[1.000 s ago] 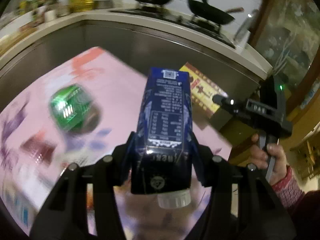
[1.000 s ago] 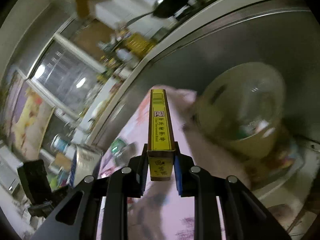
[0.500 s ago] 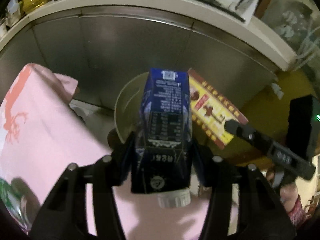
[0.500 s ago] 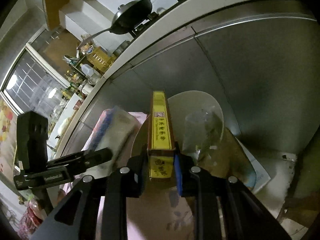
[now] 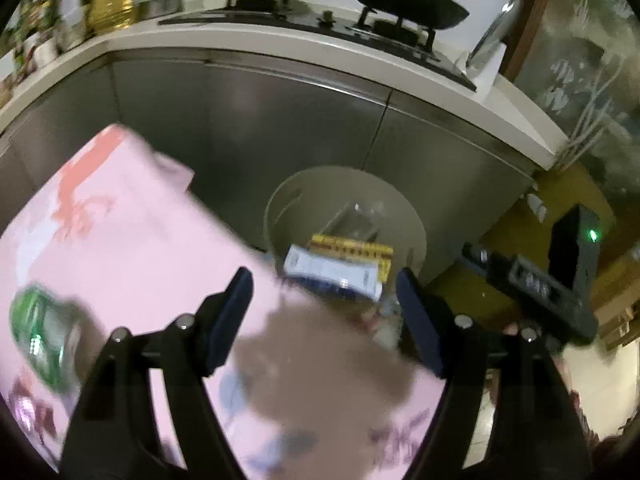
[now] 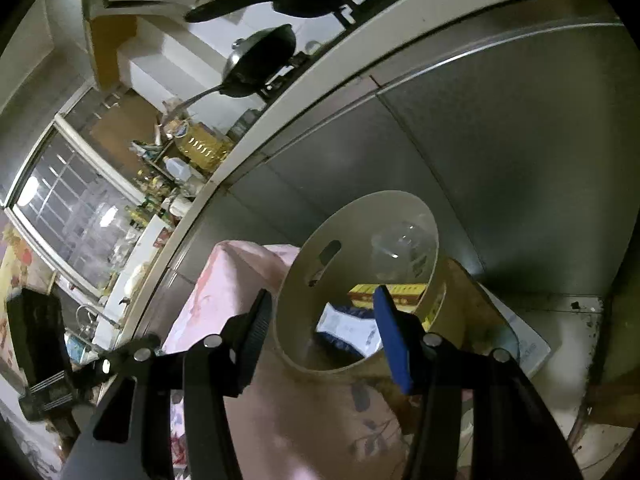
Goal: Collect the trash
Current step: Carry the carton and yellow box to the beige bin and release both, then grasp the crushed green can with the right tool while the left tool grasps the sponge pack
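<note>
1. The blue carton (image 5: 332, 276) and the yellow box (image 5: 352, 250) now lie inside the bin (image 5: 276, 208), ahead of and below both claws; a second ago each sat clamped in a claw.
2. The left claw (image 5: 324, 300) is apart and opening wider, nothing between its jaws. The right claw (image 6: 320, 328) is also apart and opening, empty, with the bin mouth framed between its jaws.
3. I judge both drops done, so this pair of items is collected.
4. A green can (image 5: 42, 344) lies on the pink-clothed table (image 5: 132, 240), left of the left claw; it looks like the next pickup.
5. The table edge runs just under both claws, with the bin just past it. The steel cabinet (image 5: 280, 120) stands close behind the bin, so room forward is short; pulling back over the table looks free.
</note>
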The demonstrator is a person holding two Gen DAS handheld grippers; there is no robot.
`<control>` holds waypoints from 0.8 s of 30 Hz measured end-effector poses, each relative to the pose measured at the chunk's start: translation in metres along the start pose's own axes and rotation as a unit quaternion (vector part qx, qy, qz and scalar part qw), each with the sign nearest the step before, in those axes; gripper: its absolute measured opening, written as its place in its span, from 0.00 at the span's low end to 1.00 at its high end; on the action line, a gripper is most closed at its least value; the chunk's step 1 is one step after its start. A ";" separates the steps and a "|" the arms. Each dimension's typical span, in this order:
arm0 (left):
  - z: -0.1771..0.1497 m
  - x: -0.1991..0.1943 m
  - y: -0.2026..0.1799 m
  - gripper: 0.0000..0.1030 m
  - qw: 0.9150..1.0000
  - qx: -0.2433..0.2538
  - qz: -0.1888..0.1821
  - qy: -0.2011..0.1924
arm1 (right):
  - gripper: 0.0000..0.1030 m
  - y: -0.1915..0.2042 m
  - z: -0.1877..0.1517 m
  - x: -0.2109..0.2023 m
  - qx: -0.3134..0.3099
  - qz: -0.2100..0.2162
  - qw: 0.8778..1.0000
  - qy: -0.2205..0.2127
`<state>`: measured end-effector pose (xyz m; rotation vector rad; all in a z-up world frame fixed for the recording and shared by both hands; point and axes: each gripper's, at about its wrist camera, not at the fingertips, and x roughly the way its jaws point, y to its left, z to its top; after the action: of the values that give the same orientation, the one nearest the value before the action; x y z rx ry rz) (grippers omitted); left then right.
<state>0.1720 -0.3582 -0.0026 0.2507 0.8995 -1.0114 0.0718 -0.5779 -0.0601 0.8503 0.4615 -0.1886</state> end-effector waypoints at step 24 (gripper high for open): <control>-0.259 -0.251 0.204 0.69 0.946 -0.264 0.170 -0.085 | 0.49 0.190 -0.104 0.077 -0.118 0.121 0.966 0.197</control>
<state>0.1455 0.0552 -0.0197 -0.1318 0.8989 -0.4394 0.1719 -0.3743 -0.0261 0.7016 0.7298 0.2622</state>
